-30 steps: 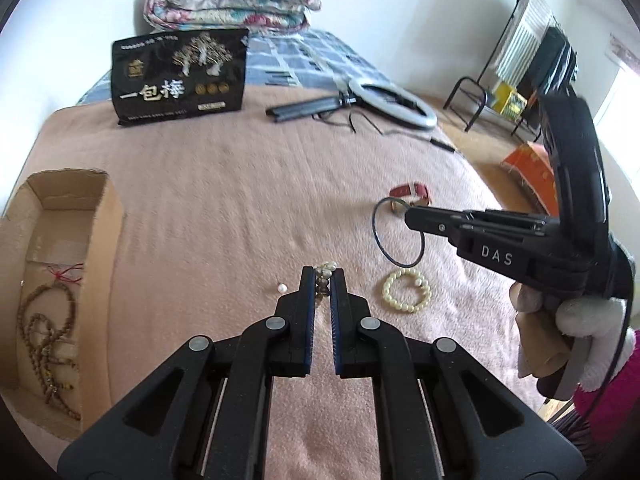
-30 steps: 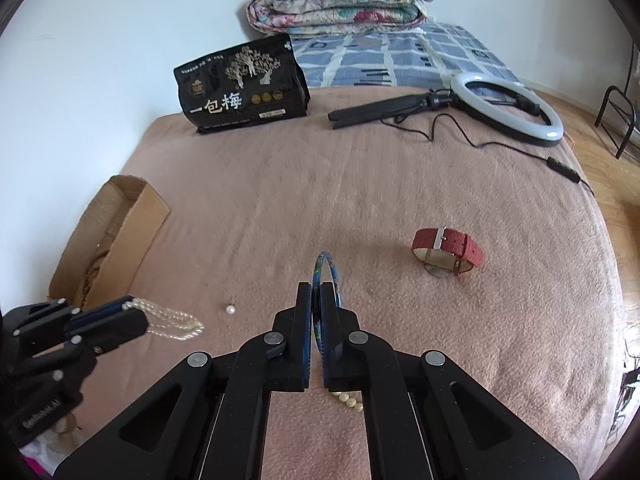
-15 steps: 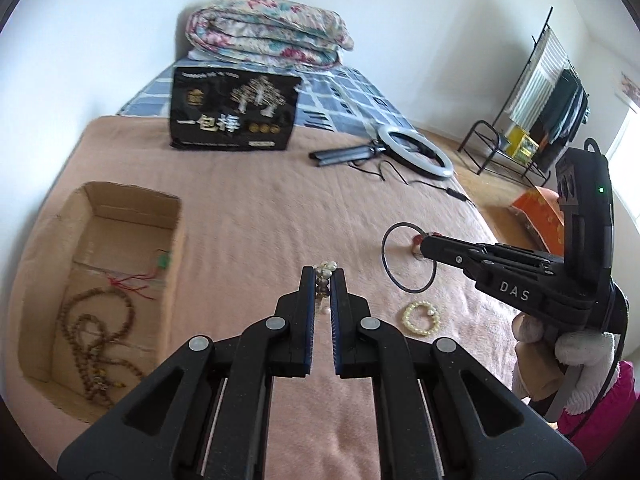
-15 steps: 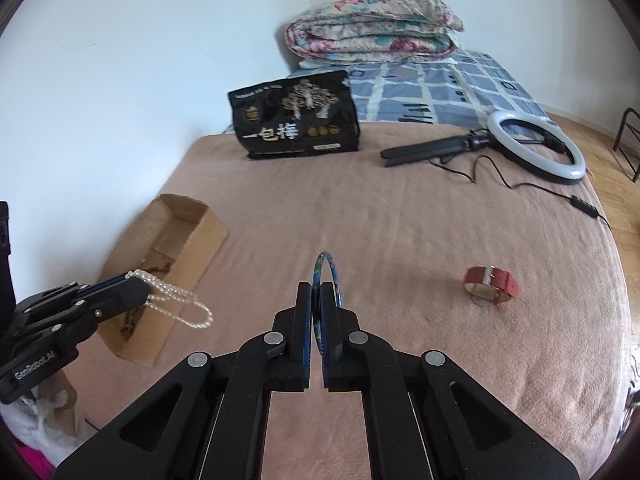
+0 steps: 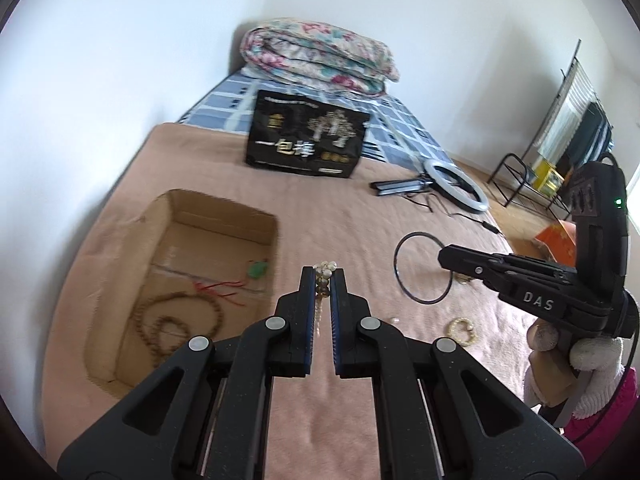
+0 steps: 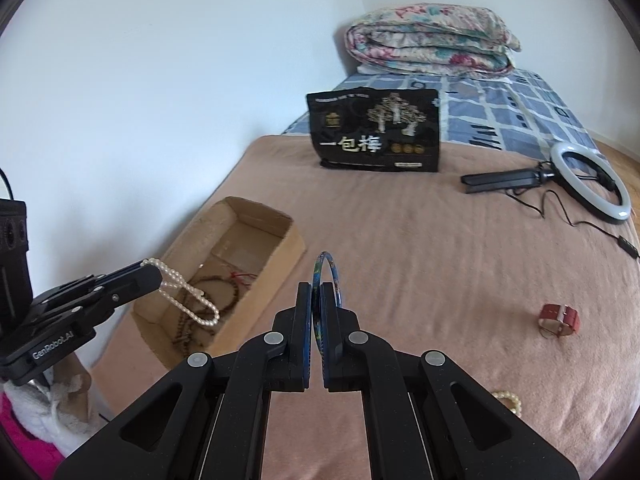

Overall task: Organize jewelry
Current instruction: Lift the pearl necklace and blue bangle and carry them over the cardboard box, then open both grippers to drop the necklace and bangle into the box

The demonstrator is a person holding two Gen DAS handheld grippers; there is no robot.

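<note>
My left gripper is shut on a pearl necklace and holds it in the air by the right rim of the open cardboard box. From the right wrist view the necklace hangs over the box. My right gripper is shut on a dark blue bangle, raised above the pink blanket; the left wrist view shows this bangle as a thin ring. The box holds a brown bead necklace and a green pendant.
A cream bead bracelet, a loose pearl and a red watch lie on the blanket. A black printed bag, a ring light and a folded quilt sit farther back. A wall runs along the left.
Both grippers have risen and swung left toward the box. The pearl necklace has gone from just above the blanket to hanging over the box. The bangle stays gripped.
</note>
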